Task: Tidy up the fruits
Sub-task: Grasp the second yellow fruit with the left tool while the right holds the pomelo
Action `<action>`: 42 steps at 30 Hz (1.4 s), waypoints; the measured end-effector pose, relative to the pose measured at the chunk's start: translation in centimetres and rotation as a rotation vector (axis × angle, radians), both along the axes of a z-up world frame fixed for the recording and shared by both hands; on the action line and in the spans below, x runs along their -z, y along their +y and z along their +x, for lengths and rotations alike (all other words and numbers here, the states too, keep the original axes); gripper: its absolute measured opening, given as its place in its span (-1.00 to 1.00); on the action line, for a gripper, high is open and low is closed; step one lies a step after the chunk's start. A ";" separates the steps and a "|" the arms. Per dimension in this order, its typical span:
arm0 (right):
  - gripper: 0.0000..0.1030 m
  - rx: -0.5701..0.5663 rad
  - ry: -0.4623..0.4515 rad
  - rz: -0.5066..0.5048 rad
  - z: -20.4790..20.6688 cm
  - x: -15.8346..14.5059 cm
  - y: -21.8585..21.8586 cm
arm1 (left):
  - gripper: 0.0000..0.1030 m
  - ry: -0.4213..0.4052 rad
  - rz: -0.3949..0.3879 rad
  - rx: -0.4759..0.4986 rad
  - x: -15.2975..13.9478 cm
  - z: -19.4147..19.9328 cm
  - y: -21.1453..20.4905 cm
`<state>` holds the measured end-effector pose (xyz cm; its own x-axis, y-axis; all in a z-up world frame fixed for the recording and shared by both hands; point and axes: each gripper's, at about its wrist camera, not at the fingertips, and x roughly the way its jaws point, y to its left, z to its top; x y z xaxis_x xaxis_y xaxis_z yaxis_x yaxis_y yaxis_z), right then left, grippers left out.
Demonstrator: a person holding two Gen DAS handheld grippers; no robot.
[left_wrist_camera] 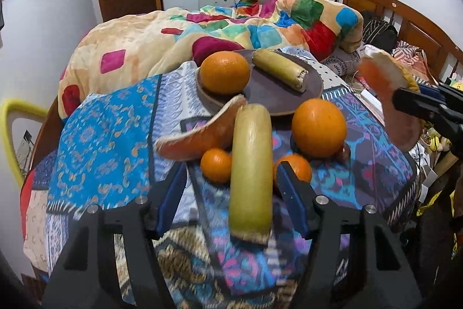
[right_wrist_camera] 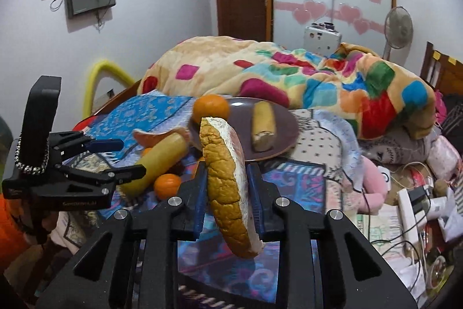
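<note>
A: Right gripper [right_wrist_camera: 226, 187] is clamped on the papaya slice [right_wrist_camera: 228, 187], pads pinching skin side and cut face, slice carried in the air just in front of the brown plate [right_wrist_camera: 286, 141]. Left gripper [left_wrist_camera: 231, 181] is spread wide, nothing gripped, its fingers either side of the long yellow-green fruit [left_wrist_camera: 251, 170] lying in front of the plate.

B: Handling?

A: Slice looks light and curved, probably slick on the cut face; mid-length pinch looks right. Long fruit looks stiff and smooth, may roll, so I'd take it across the middle. Oranges are round and likely to slip out of flat pads.

B: Plate contents?

A: One big orange [left_wrist_camera: 225, 72] at the plate's left edge, one short yellow-green piece [left_wrist_camera: 280, 68] in its middle. Off the plate, in front of it on the patterned cloth [left_wrist_camera: 101, 135]: second papaya slice [left_wrist_camera: 199, 132], another big orange [left_wrist_camera: 319, 128], two small oranges [left_wrist_camera: 216, 165].
</note>
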<state>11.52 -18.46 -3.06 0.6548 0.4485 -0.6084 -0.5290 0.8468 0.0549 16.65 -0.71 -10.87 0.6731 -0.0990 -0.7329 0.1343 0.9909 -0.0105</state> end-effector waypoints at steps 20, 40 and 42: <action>-0.53 0.052 0.029 0.064 2.6 1.5 -2.4 | -0.31 0.010 0.058 0.036 0.1 1.9 -2.5; -0.53 0.084 -0.049 0.094 3.9 -1.0 -2.8 | -0.33 -0.145 0.005 0.057 -6.9 0.1 -2.1; -0.53 0.085 -0.052 0.095 4.4 -1.1 -2.7 | -0.33 -0.153 0.003 0.067 -7.2 0.9 -2.5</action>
